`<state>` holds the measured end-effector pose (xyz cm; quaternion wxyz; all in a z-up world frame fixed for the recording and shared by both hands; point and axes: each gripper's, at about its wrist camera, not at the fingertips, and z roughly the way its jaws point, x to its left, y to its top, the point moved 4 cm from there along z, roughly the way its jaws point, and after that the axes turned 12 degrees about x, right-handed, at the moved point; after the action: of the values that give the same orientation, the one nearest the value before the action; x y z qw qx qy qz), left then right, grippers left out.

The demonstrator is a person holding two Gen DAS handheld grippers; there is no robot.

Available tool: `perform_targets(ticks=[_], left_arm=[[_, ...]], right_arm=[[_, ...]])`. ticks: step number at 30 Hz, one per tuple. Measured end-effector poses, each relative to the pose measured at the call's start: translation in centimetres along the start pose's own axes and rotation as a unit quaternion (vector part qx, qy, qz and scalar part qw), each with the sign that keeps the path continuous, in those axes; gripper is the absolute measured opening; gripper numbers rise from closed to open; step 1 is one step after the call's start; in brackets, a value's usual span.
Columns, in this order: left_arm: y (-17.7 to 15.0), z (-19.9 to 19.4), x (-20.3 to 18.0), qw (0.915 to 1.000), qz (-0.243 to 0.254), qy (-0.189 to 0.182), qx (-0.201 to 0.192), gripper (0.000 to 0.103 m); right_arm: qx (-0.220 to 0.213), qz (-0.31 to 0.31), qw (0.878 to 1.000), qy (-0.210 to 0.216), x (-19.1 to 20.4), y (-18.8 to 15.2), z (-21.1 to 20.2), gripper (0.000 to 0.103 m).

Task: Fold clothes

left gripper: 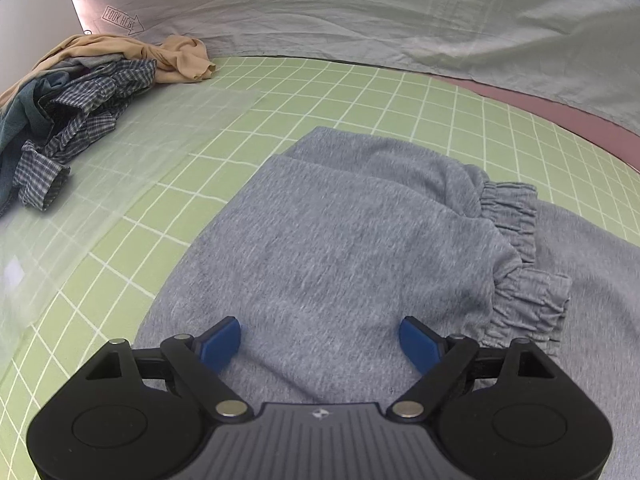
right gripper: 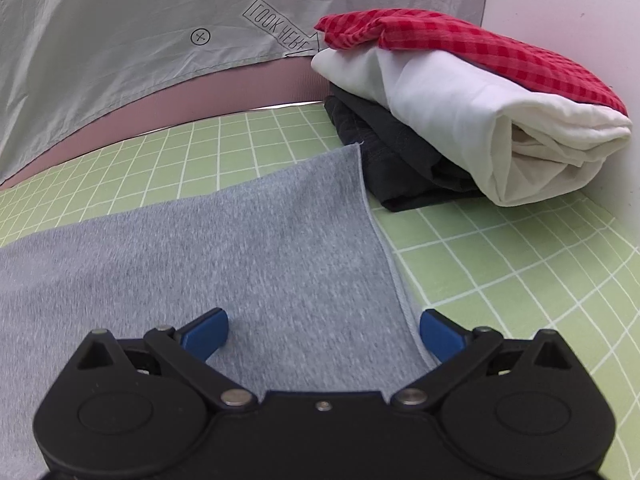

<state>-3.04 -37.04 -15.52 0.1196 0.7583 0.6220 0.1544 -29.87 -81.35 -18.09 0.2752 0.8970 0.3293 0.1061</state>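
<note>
The left gripper (left gripper: 320, 340) hangs low over the grey sweatpants (left gripper: 340, 248), its blue fingers (left gripper: 222, 342) spread wide with nothing between them. The right gripper (right gripper: 324, 336) is likewise spread and empty, straddling the stitched side edge (right gripper: 394, 276) of the same garment, probably lined up to pinch that edge for the next fold. The sweatpants lie on the green grid mat (left gripper: 360, 96), partly folded: one layer is doubled over so its gathered elastic cuffs (left gripper: 516, 248) rest on the cloth below. To the left sits a heap of unfolded clothes (left gripper: 76, 108), seemingly waiting. To the right a stack of folded clothes (right gripper: 460, 120) touches the garment's far corner, likely the finished pile.
</note>
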Motion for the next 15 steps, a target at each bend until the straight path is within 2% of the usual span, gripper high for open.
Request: perform_targets(ticks=[6,12,13,14,15], left_arm=[[0.3,0.9,-0.1,0.9998,-0.019,0.006,0.003,0.103],[0.4,1.3,0.1,0.9992,-0.038,-0.010,0.004,0.103],[0.4,1.3,0.1,0.9992,-0.039,-0.010,0.002,0.103],[0.4,1.3,0.1,0.9991,-0.040,-0.011,0.000,0.103],[0.3,1.3,0.1,0.9991,-0.040,-0.011,-0.001,0.103]], right_arm=[[-0.001,0.003,1.000,0.002,0.0,0.1,0.3,0.103],[0.013,0.011,1.000,-0.003,0.3,0.2,0.3,0.101],[0.011,0.007,1.000,0.001,0.4,0.3,0.1,0.087],[0.007,0.002,1.000,0.005,0.7,0.3,-0.1,0.056],[0.003,-0.003,1.000,0.009,0.9,0.4,-0.3,0.042]])
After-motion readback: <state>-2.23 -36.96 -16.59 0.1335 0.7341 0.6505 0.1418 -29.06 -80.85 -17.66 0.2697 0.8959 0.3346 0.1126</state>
